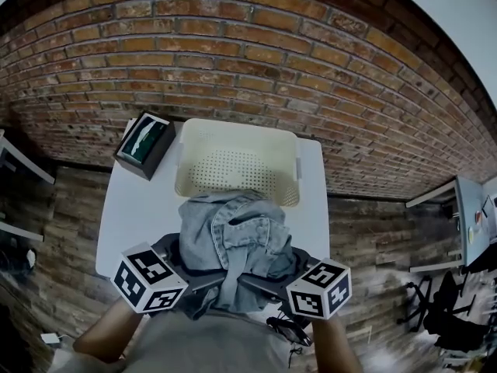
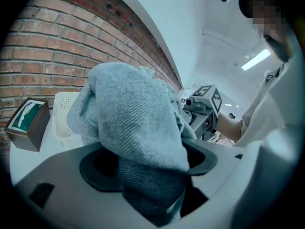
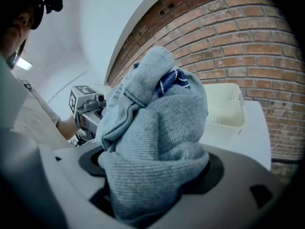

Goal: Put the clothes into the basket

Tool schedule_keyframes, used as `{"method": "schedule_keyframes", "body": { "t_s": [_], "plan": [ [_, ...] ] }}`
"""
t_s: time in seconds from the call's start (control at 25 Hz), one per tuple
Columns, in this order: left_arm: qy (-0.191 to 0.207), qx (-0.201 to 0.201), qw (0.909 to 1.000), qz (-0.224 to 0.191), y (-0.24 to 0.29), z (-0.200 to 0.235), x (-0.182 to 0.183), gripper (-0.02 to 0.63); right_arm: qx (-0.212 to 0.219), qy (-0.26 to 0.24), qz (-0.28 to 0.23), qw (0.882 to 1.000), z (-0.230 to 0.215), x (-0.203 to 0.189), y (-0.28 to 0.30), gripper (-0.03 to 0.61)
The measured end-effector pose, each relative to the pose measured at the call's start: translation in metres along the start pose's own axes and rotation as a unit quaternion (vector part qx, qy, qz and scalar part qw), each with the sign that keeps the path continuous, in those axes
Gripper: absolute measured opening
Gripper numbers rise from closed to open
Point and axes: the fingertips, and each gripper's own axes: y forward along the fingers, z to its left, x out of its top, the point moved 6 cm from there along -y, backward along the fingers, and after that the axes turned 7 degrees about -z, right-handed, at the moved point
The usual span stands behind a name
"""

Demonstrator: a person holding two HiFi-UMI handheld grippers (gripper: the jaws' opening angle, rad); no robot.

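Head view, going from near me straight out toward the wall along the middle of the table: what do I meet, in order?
denim clothes → white basket → brick wall

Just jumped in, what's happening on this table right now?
A person has the left gripper and the right gripper both clamped on one bunched denim garment, held above the white table just short of the cream basket. The garment isn't in the basket yet. A tissue box stands beside the basket, untouched.
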Motion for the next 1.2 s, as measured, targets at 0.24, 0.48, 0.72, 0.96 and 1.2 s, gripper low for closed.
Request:
{"method": "schedule_keyframes", "body": {
  "t_s": [0.24, 0.48, 0.72, 0.96, 1.2],
  "plan": [
    [0.032, 0.012, 0.9992, -0.018, -0.004, 0.005, 0.028, 0.362, -0.005, -0.025, -0.021, 0.999, -0.003, 0.028, -0.002, 0.410],
    [0.067, 0.023, 0.9966, -0.042, -0.007, 0.015, 0.064, 0.362, -0.016, -0.062, -0.045, 0.997, -0.009, 0.066, -0.003, 0.410],
    [0.101, 0.031, 0.9928, -0.058, -0.001, 0.033, 0.098, 0.362, -0.025, -0.086, -0.069, 0.994, -0.026, 0.101, 0.000, 0.410],
    [0.123, 0.042, 0.9887, -0.074, 0.009, 0.057, 0.120, 0.362, -0.029, -0.108, -0.084, 0.990, -0.048, 0.127, 0.012, 0.410],
    [0.147, 0.046, 0.9839, -0.091, 0.024, 0.082, 0.136, 0.362, -0.038, -0.130, -0.100, 0.986, -0.072, 0.145, 0.024, 0.410]
  ]
}}
